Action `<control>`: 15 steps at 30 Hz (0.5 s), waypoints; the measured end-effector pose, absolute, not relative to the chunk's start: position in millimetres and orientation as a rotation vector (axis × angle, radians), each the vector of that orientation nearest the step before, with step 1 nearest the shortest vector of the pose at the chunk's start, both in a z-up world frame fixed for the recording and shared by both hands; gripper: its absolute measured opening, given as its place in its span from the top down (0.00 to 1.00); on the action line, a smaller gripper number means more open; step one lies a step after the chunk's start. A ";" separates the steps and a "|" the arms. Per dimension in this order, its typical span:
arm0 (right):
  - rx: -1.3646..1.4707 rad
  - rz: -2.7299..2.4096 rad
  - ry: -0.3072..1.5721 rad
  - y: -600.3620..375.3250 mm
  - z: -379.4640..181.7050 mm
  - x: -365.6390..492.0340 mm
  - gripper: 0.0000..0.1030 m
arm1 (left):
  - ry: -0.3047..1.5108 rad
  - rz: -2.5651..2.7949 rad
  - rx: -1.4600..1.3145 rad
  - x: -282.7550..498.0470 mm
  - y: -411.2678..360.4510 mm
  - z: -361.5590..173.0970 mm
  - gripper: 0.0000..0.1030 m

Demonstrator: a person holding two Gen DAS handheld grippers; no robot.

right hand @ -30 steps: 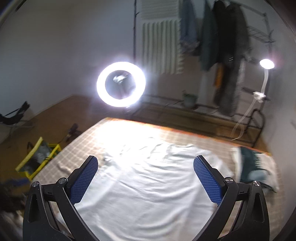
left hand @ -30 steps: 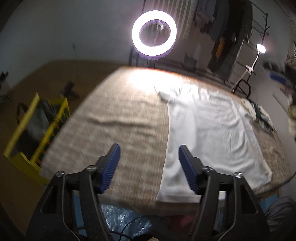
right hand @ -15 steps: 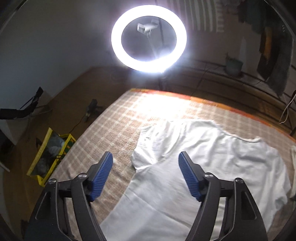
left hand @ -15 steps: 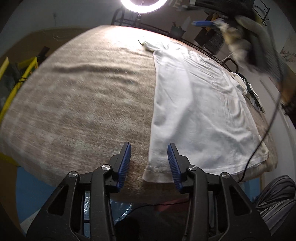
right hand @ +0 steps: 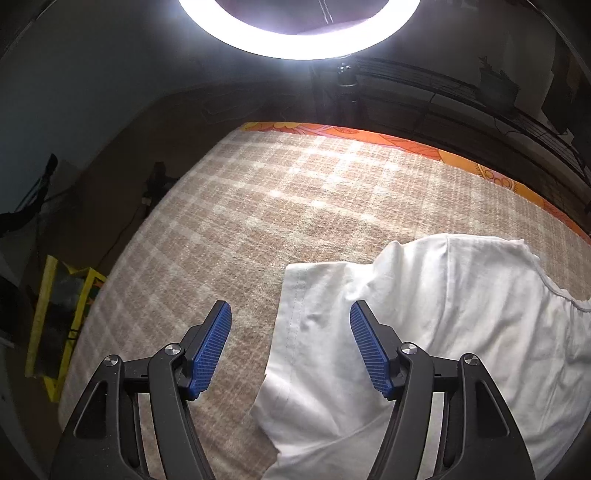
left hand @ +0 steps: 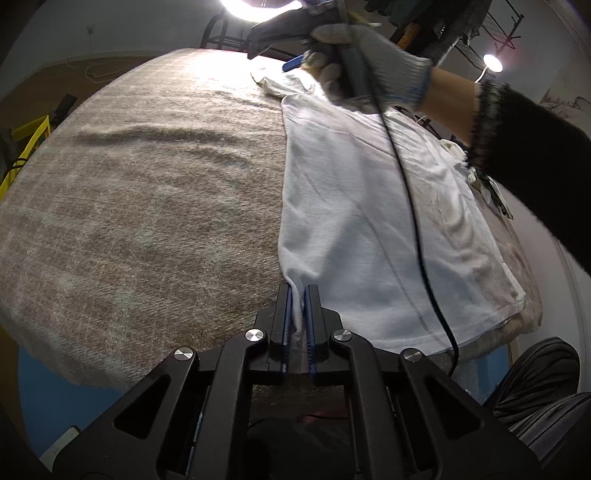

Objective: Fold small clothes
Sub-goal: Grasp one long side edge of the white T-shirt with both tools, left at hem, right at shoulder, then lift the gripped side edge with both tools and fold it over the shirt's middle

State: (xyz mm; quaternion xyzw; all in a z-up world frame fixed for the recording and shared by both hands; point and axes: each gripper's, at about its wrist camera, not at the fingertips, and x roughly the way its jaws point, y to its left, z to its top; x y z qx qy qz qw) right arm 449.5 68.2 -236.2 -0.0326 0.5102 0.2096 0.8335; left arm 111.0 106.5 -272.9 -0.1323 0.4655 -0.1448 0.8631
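A white T-shirt [left hand: 369, 206] lies flat on a beige checked blanket [left hand: 147, 192]. My left gripper [left hand: 298, 295] is shut on the shirt's near left hem corner, cloth pinched between the blue pads. In the right wrist view my right gripper [right hand: 291, 332] is open just above the shirt's sleeve [right hand: 317, 314], its fingers on either side of the sleeve edge. The gloved hand holding the right gripper [left hand: 291, 62] shows at the shirt's far end in the left wrist view.
A ring light [right hand: 299, 33] glares beyond the far edge. A yellow crate [right hand: 62, 317] stands on the floor to the left. A small pile of cloth [left hand: 487, 181] lies at the blanket's right side. A black cable [left hand: 417, 229] trails across the shirt.
My left gripper moved in and shut on the hem corner. My right gripper travelled to the far sleeve, came lower, and stayed open.
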 end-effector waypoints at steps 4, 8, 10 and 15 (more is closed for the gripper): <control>-0.146 0.400 1.107 74.4 -252.7 460.0 0.43 | 0.977 -0.314 -0.293 112.8 107.7 -273.9 0.98; -0.212 0.387 1.097 77.8 -253.4 460.0 0.48 | 0.976 -0.320 -0.316 113.7 110.6 -273.9 0.99; -0.272 0.366 1.081 79.4 -253.2 457.4 0.69 | 0.974 -0.322 -0.323 113.9 111.1 -273.5 0.99; -0.278 0.412 1.078 79.3 -249.3 456.2 0.97 | 0.946 -0.329 -0.320 111.5 112.2 -263.4 0.99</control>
